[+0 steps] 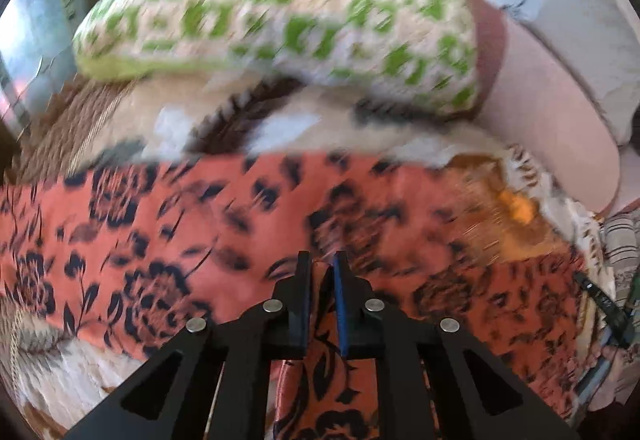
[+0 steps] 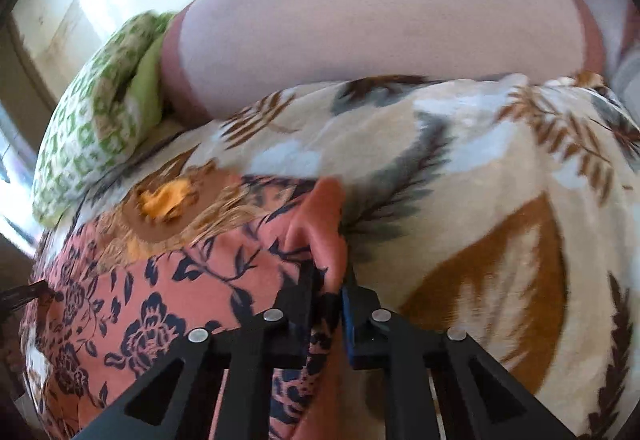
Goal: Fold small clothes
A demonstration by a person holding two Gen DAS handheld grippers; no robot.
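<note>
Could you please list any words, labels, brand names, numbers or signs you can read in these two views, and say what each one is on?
None: no readable text in either view.
The salmon-pink cloth with dark flowers carries only a pattern.
The green-and-white patterned pillow is blurred, pattern only.
The cream leaf-print blanket shows no lettering.

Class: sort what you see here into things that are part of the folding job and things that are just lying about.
Part of the job: orange floral garment, left gripper, right gripper, each shut on its cloth.
Lying about: green patterned pillow, pink pillow, leaf-print blanket.
</note>
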